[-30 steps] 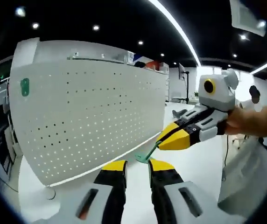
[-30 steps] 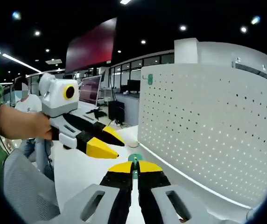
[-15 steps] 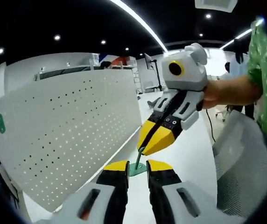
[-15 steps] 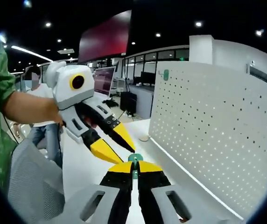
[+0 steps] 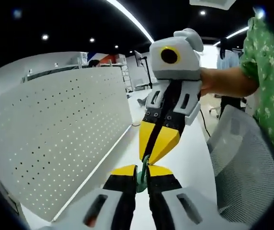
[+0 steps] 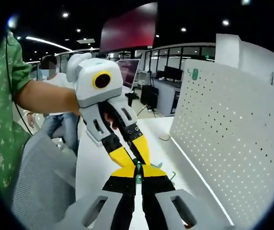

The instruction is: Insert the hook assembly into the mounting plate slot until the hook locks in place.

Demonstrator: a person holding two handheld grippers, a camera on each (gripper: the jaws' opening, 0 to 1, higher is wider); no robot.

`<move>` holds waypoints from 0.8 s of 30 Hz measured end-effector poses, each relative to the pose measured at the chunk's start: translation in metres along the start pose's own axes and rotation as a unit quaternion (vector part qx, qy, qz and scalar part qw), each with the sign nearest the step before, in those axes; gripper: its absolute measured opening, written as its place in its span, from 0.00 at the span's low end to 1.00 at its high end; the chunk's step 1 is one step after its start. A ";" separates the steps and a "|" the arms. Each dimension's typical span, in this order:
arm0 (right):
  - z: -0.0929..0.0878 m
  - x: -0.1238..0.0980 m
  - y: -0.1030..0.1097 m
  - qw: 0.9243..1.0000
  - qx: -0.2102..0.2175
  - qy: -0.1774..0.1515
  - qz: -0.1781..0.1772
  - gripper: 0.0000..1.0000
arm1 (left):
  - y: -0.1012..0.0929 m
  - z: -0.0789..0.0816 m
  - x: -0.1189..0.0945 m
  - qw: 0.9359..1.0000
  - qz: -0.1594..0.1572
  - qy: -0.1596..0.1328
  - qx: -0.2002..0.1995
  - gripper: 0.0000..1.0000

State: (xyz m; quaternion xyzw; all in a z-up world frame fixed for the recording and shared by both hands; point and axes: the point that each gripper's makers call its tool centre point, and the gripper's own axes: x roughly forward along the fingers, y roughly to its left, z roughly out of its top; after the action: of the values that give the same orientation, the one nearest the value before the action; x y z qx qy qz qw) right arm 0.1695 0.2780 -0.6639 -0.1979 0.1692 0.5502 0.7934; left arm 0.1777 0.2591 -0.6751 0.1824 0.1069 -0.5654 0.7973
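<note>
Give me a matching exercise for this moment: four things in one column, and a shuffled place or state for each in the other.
Things:
1. green hook
2. pegboard
3. mesh chair
4. right gripper

States:
A. jaws shut on the hook
B. stands upright on the white table
C. pinched between both grippers' yellow tips
D. beside the table, near the green sleeve

Pairs: 1-C, 2-B, 3-D, 4-A
</note>
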 end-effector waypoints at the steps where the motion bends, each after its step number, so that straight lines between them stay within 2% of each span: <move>1: 0.000 0.000 0.000 1.000 -0.001 0.001 0.001 0.02 | -0.002 0.000 0.000 1.000 -0.003 0.000 0.000 0.04; 8: -0.001 -0.001 0.001 1.000 0.000 0.004 0.007 0.02 | -0.005 -0.001 0.002 1.000 -0.004 -0.004 -0.008 0.04; 11: -0.001 -0.002 0.000 1.000 0.004 0.001 0.005 0.02 | -0.004 0.000 0.003 1.000 0.002 -0.014 -0.026 0.03; 14: 0.001 -0.004 -0.004 1.000 0.027 -0.009 0.000 0.04 | -0.003 0.001 0.004 0.998 0.007 -0.034 -0.060 0.03; 18: 0.000 -0.004 -0.007 0.999 0.032 -0.010 -0.009 0.06 | 0.000 -0.001 0.005 0.996 0.018 -0.041 -0.075 0.03; 21: 0.000 -0.005 -0.011 0.999 0.036 -0.013 -0.022 0.07 | 0.007 -0.002 0.003 0.993 0.036 -0.053 -0.095 0.03; 24: 0.000 -0.007 -0.015 0.999 0.034 -0.017 -0.034 0.08 | 0.015 -0.001 0.000 0.988 0.054 -0.074 -0.124 0.03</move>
State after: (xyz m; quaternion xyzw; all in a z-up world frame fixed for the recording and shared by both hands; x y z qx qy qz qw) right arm 0.1809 0.2672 -0.6587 -0.1669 0.1672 0.5204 0.8206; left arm 0.1919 0.2642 -0.6738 0.0449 0.1070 -0.5158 0.8488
